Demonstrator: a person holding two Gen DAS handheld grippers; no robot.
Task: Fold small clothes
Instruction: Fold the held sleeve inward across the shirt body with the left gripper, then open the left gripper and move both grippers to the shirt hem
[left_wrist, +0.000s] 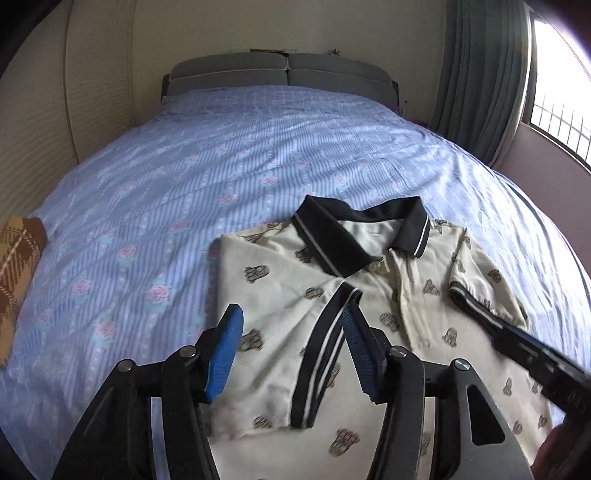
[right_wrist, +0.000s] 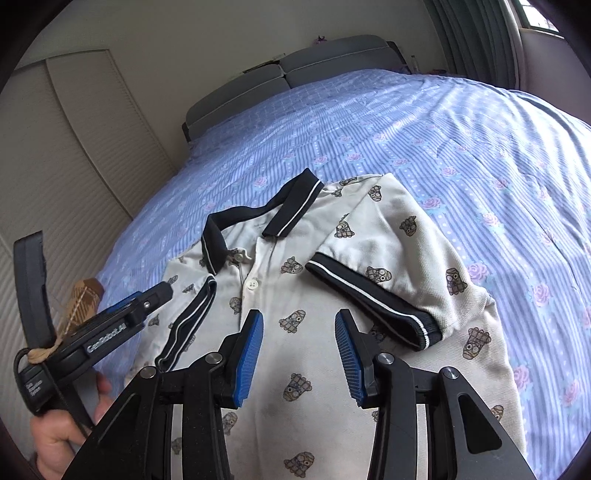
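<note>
A cream polo shirt (right_wrist: 280, 332) with a dark collar (left_wrist: 354, 236) is lying face up on the blue flowered bedspread (left_wrist: 184, 177), both sleeves already turned in across its chest. The left gripper (left_wrist: 291, 350) and the right gripper (right_wrist: 299, 350) are hovering over the shirt, jaws wide apart and holding nothing. The bottom-to-collar fold appears to be what is remaining. A brown plaid cloth (left_wrist: 18, 273) is sitting at the bed's left edge.

Polo shirt (right_wrist: 332, 280) matt pique knit; bedsheet (left_wrist: 221, 155) thin creased cotton (seemingly); gripper pads (right_wrist: 251, 354) ribbed blue rubber.
</note>
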